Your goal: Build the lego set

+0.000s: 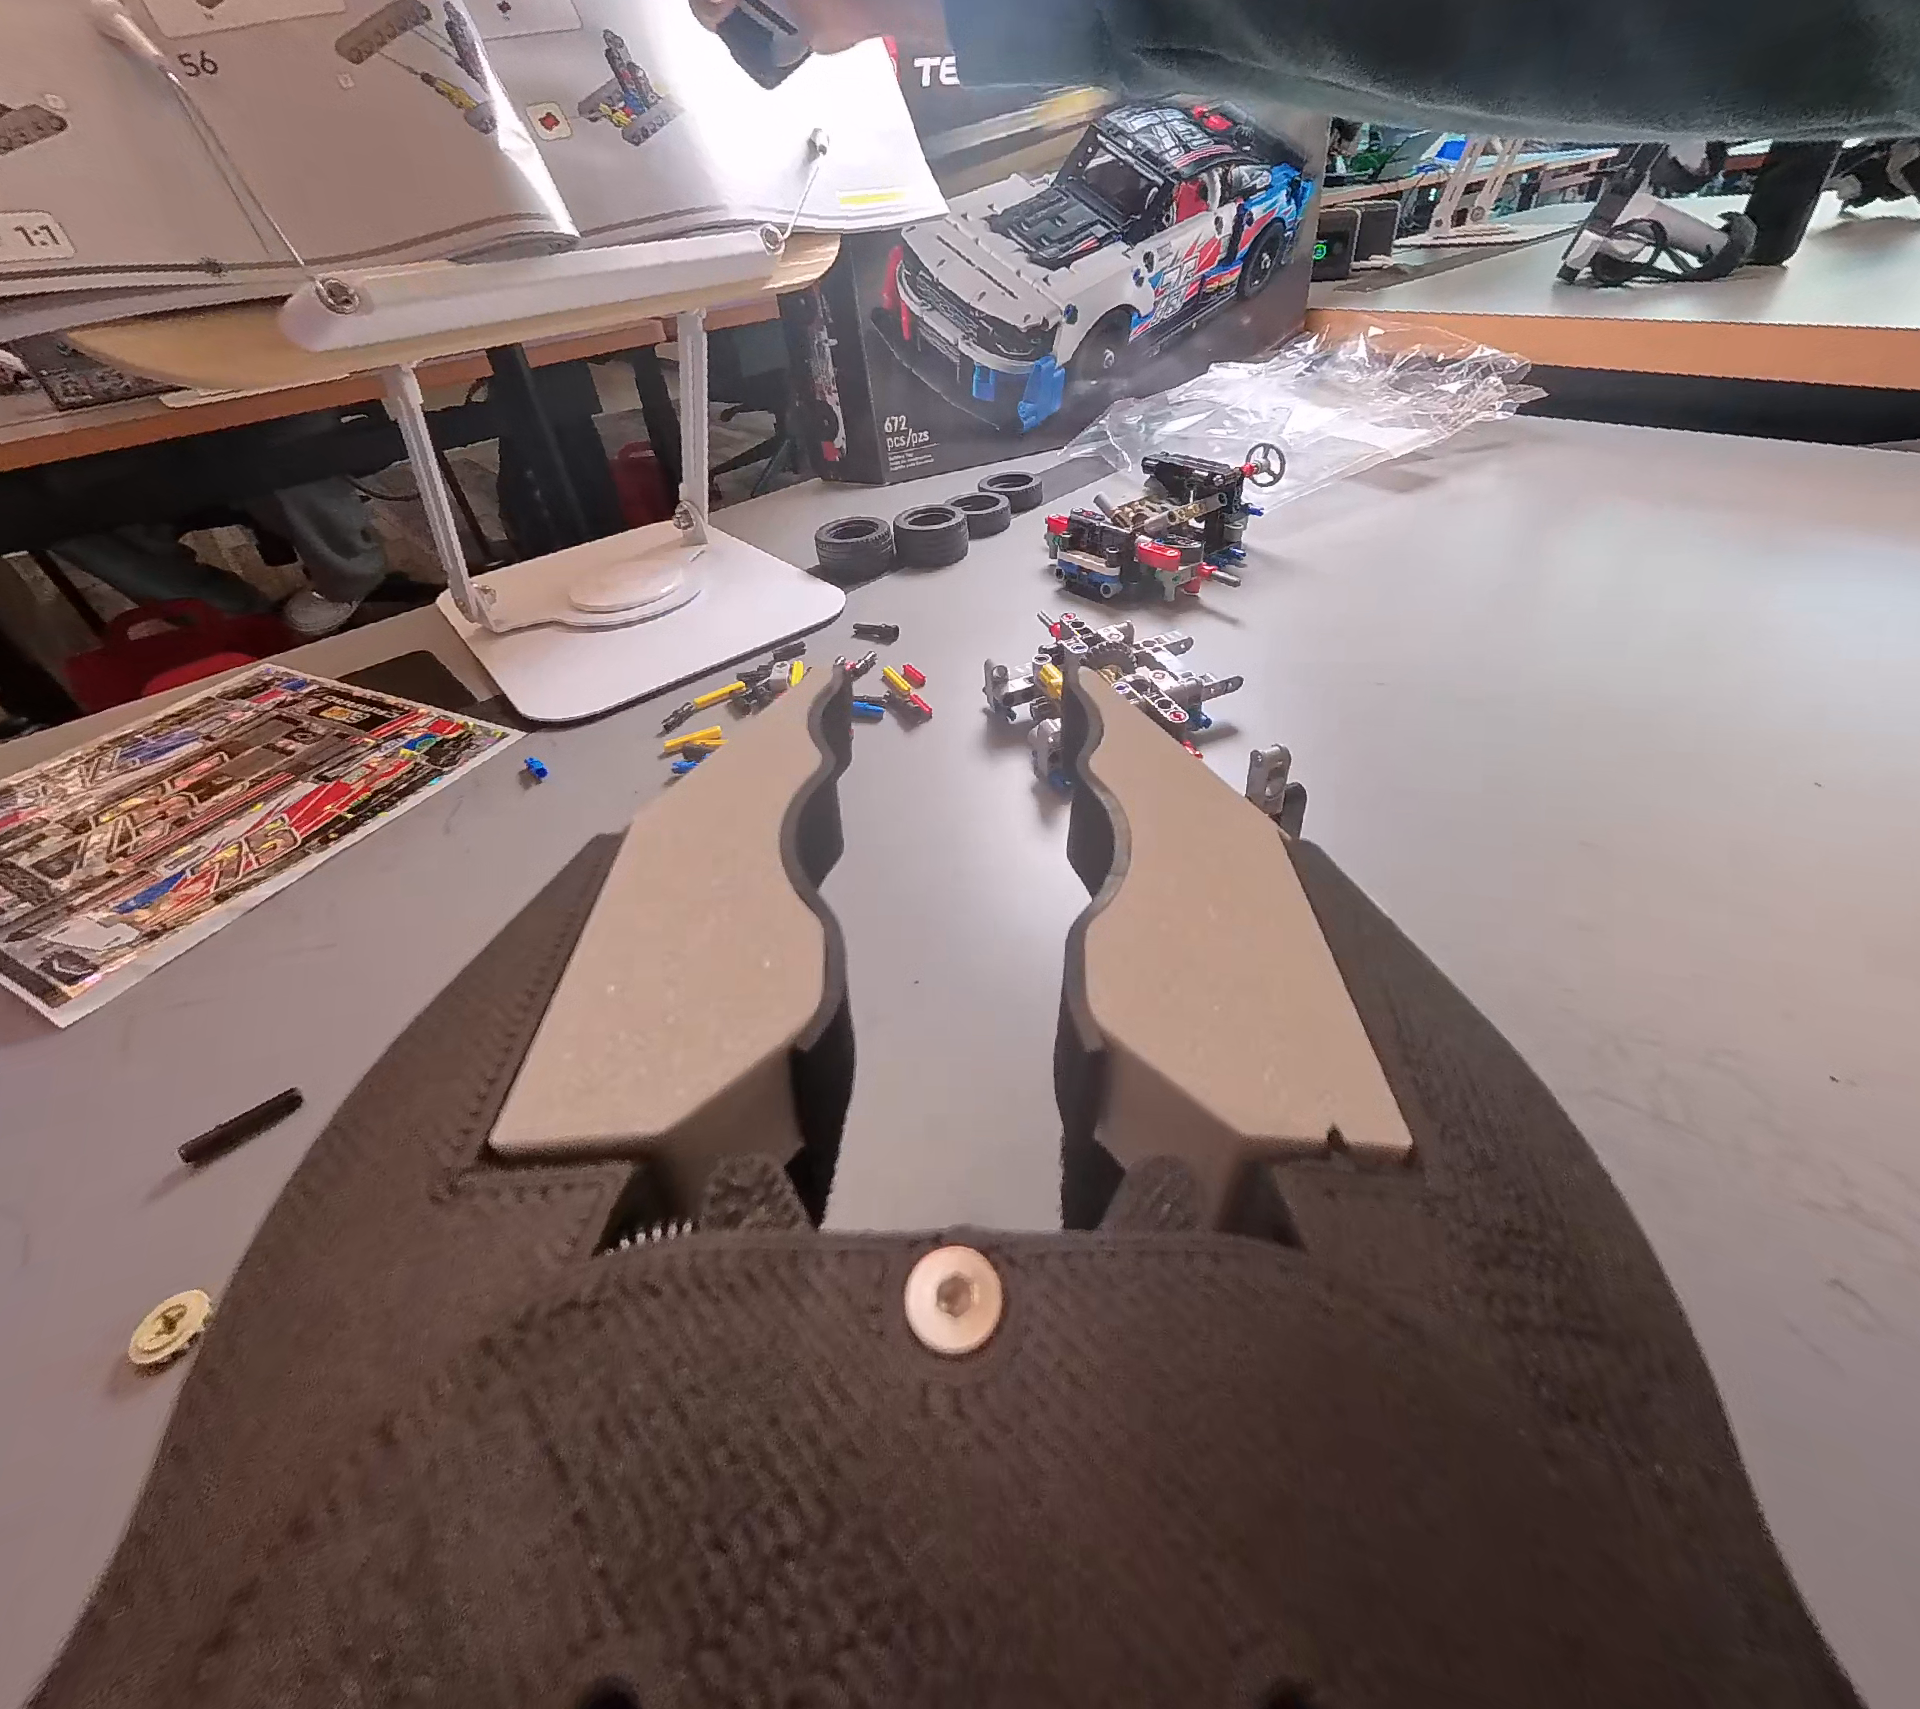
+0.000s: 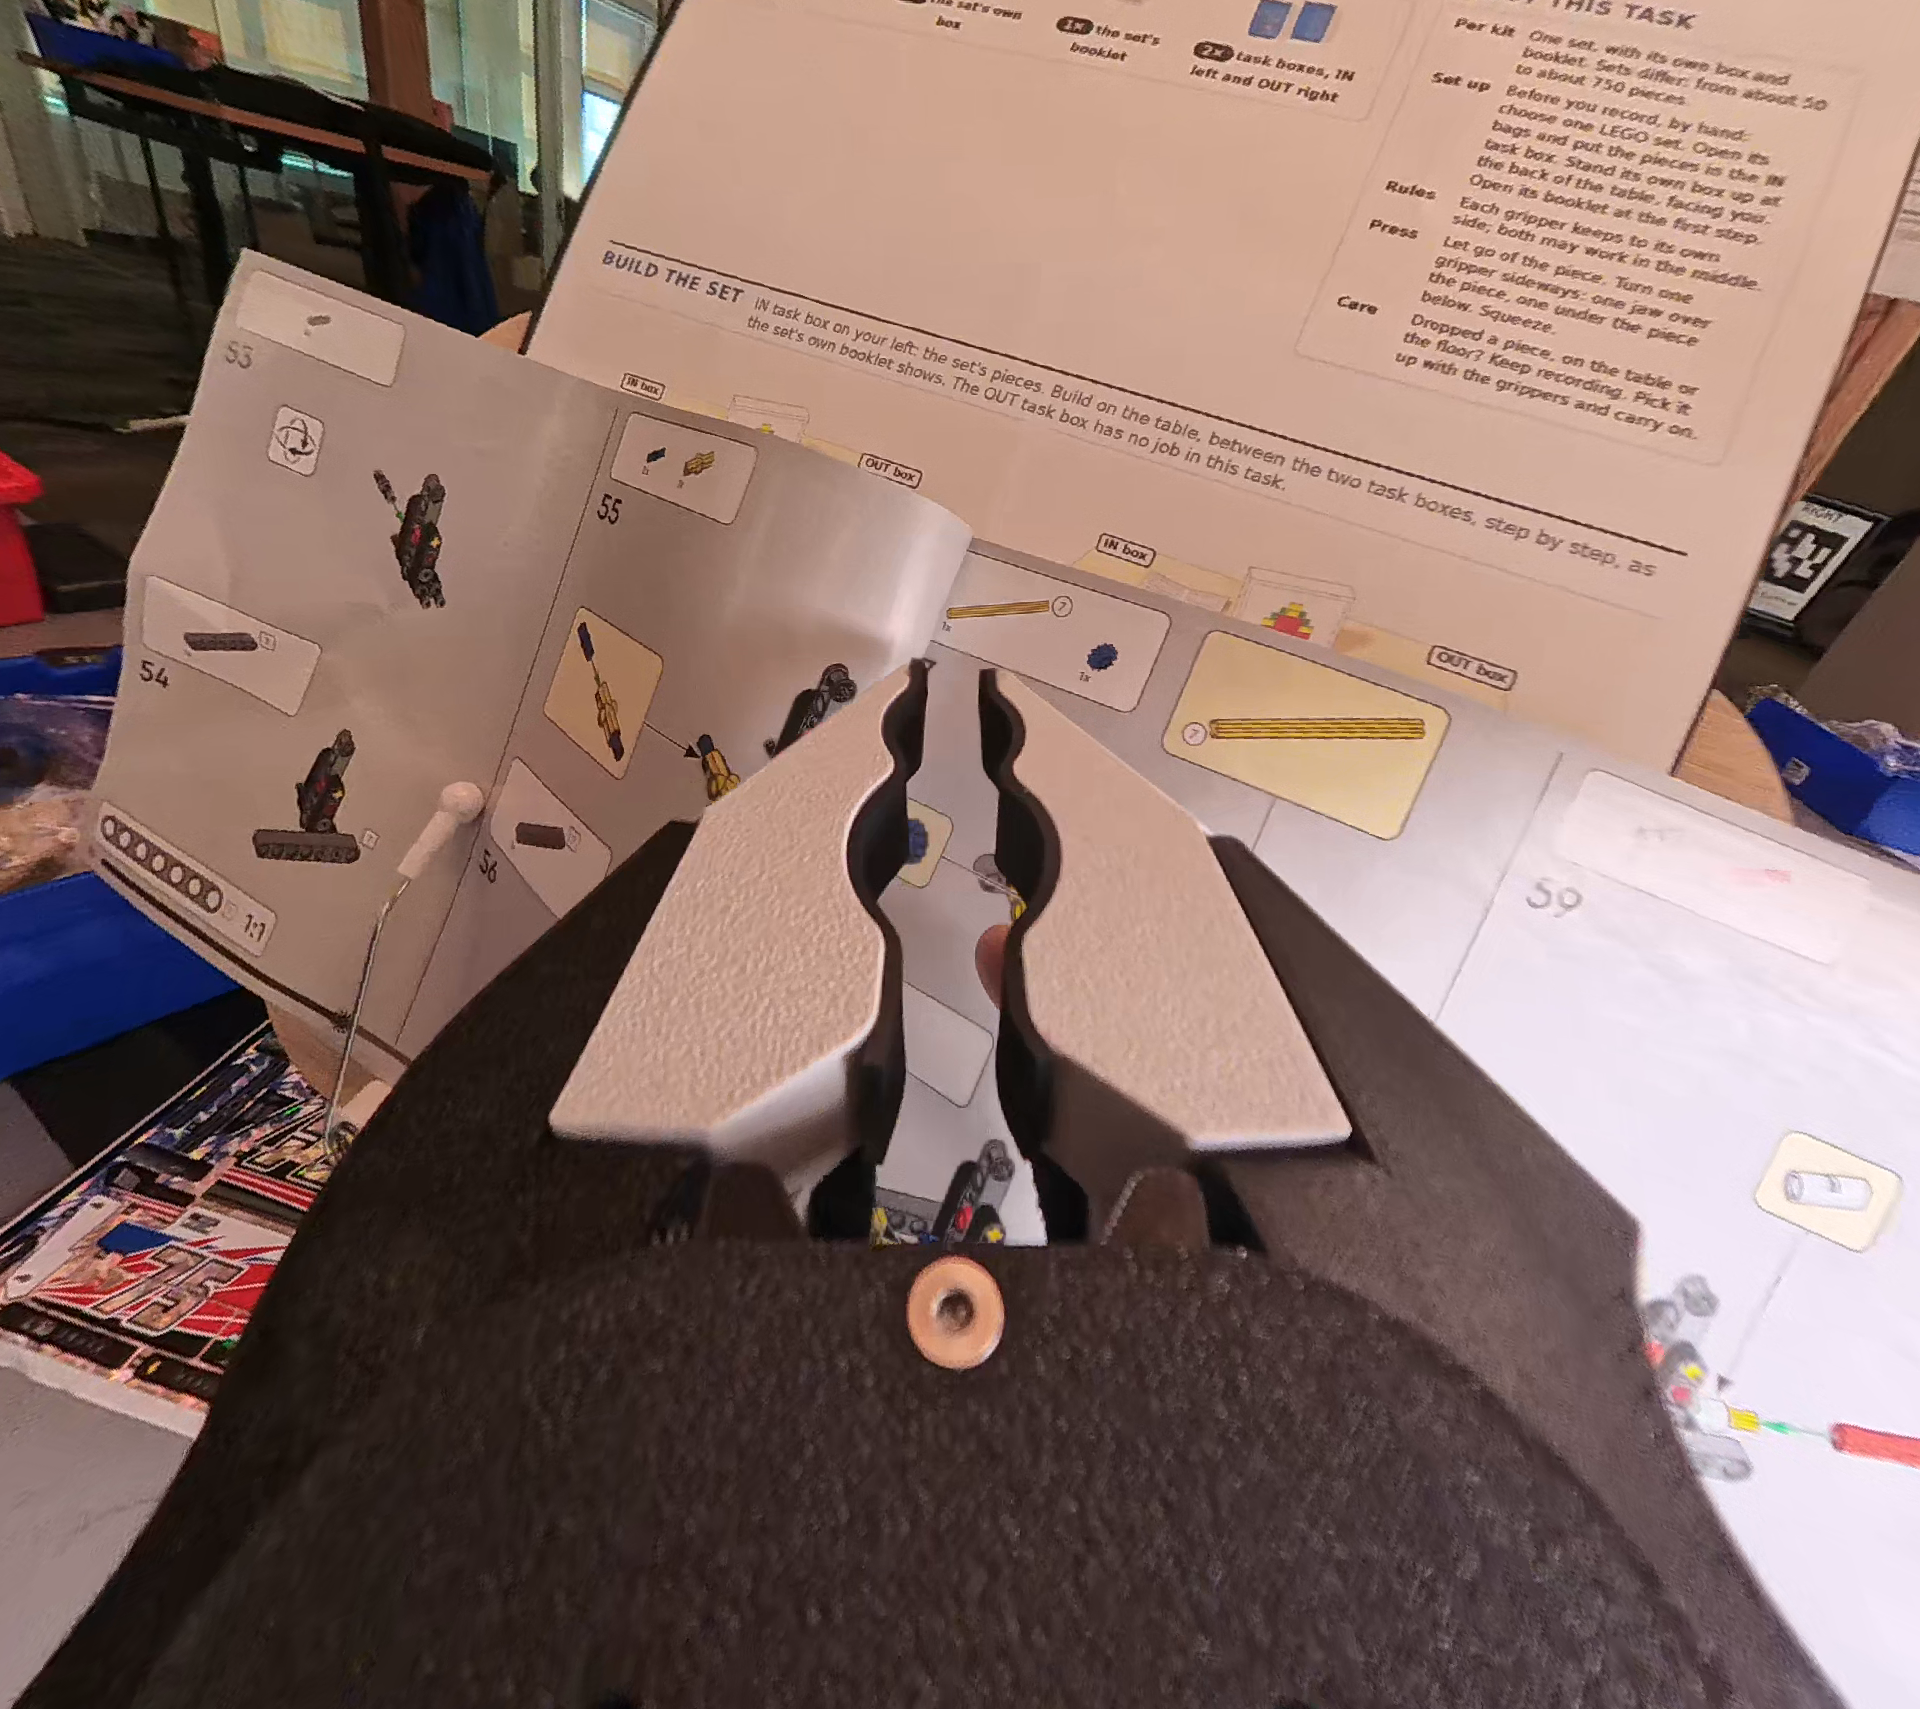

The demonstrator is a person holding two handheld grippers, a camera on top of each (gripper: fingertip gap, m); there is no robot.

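**A:** Left wrist view first. What's at the left tongs (image 1: 956,683)?

**B:** Nothing held. The jaws stand wide apart over the grey table (image 1: 1558,828), with bare tabletop between them. The right fingertip (image 1: 1086,703) overlaps a small grey brick assembly (image 1: 1164,683), just right of frame centre. I can't tell whether they touch. Loose coloured pins (image 1: 769,693) lie just left of the left fingertip.

**A:** How would that assembly handle?

**B:** I'd judge it light and rigid but easy to pop apart. The solid beams look a safer hold than the protruding pins.

**A:** And the right wrist view?

**B:** The right tongs (image 2: 951,672) are nearly closed, with a thin slit between the pads. They point at an open instruction booklet (image 2: 416,516) that fills the middle of the frame. One page (image 2: 831,558) curls up just above and left of the left fingertip (image 2: 914,683). Printed paper shows through the slit, and I can't tell whether the page edge is caught.

**A:** And the paper?

**B:** Probably thin, floppy and glossy, so likely to slip or crease. Its free edge looks the best place to pinch.
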